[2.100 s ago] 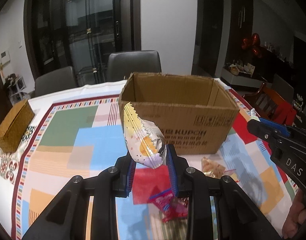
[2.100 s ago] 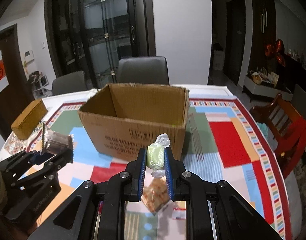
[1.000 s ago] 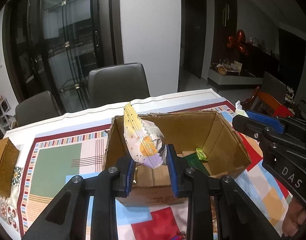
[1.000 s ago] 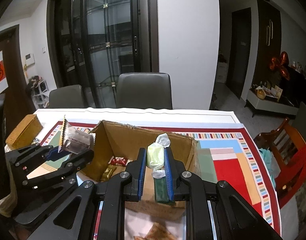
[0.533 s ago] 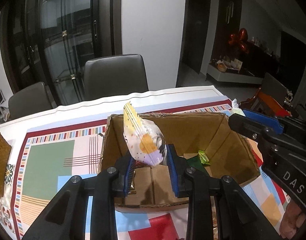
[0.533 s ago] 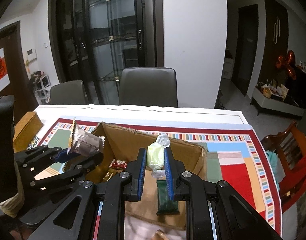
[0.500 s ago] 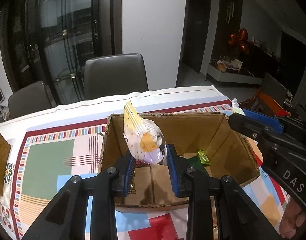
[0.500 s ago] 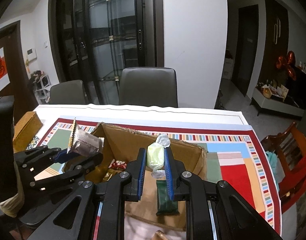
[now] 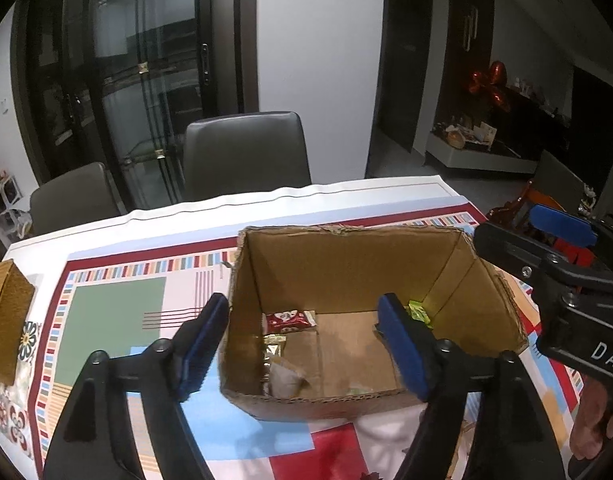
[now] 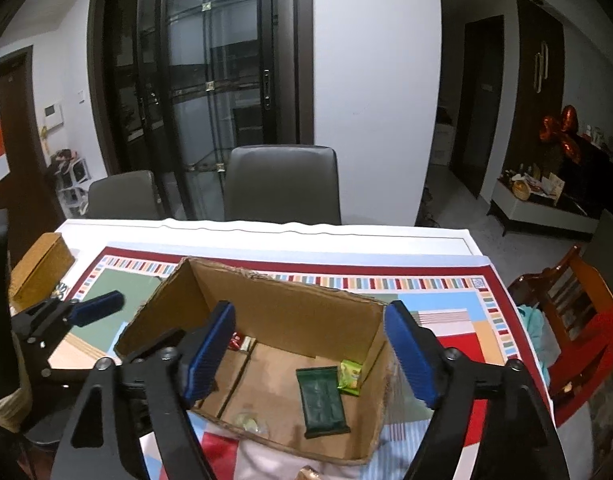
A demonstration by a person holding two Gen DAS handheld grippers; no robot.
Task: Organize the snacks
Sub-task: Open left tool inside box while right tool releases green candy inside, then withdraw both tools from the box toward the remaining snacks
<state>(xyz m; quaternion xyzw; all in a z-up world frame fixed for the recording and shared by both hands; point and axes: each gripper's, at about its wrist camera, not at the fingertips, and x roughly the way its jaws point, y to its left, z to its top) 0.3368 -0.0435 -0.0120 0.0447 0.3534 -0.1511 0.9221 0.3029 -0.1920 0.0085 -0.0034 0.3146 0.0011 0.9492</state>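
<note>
An open cardboard box (image 9: 458, 276) (image 10: 290, 308) stands on the patterned tablecloth. My left gripper (image 9: 304, 346) is open and empty above the box's near left part. My right gripper (image 10: 312, 350) is open and empty above the box too. Inside lie a white packet (image 9: 284, 380), a gold wrapper (image 9: 273, 340), a red packet (image 9: 286, 319) (image 10: 236, 340), a dark green packet (image 10: 321, 400), a lime green packet (image 9: 420, 314) (image 10: 350, 376) and a pale green candy (image 10: 248, 422).
A woven brown box (image 9: 4, 316) (image 10: 40, 264) sits at the table's left edge. Two grey chairs (image 9: 246, 152) (image 10: 282, 184) stand behind the table. A wooden red chair (image 10: 578, 312) is at the right. A snack (image 10: 308, 473) lies on the cloth before the box.
Both grippers have opened. The white packet has dropped from the left gripper and the pale green candy from the right into the box.
</note>
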